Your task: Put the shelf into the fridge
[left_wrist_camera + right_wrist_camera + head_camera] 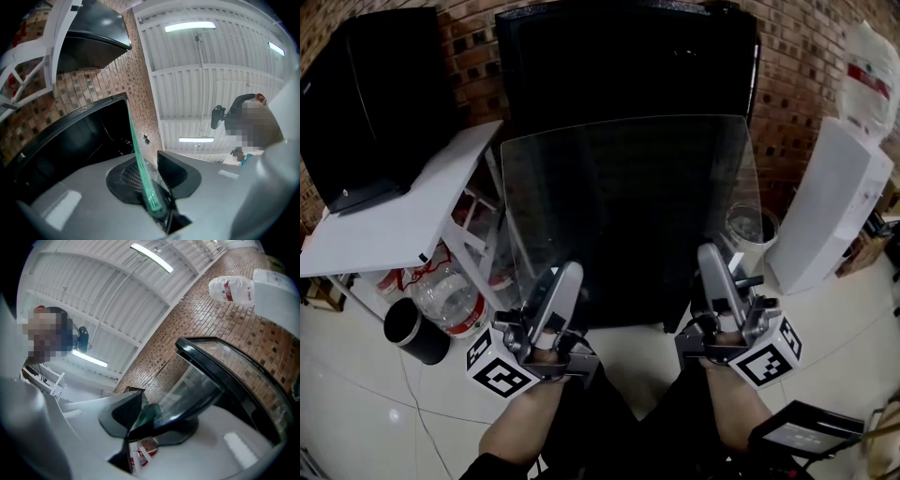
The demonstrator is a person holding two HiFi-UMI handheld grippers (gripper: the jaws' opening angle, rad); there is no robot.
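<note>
A clear glass shelf (628,216) is held up flat in front of the black fridge (623,56), tilted toward me. My left gripper (565,278) is shut on the shelf's near left corner, and my right gripper (711,258) is shut on its near right corner. Seen from the left gripper view, the shelf's green edge (140,173) runs between the dark pads (176,171) toward the fridge (70,140). In the right gripper view the glass shelf (197,390) sits clamped between the jaws, with the fridge's rim (234,366) beyond.
A white table (403,220) stands at the left with a black box (366,103) on it, plastic bottles (450,295) and a black cup (412,330) below. A white appliance (830,202) and a clear container (750,230) stand at the right. A brick wall is behind.
</note>
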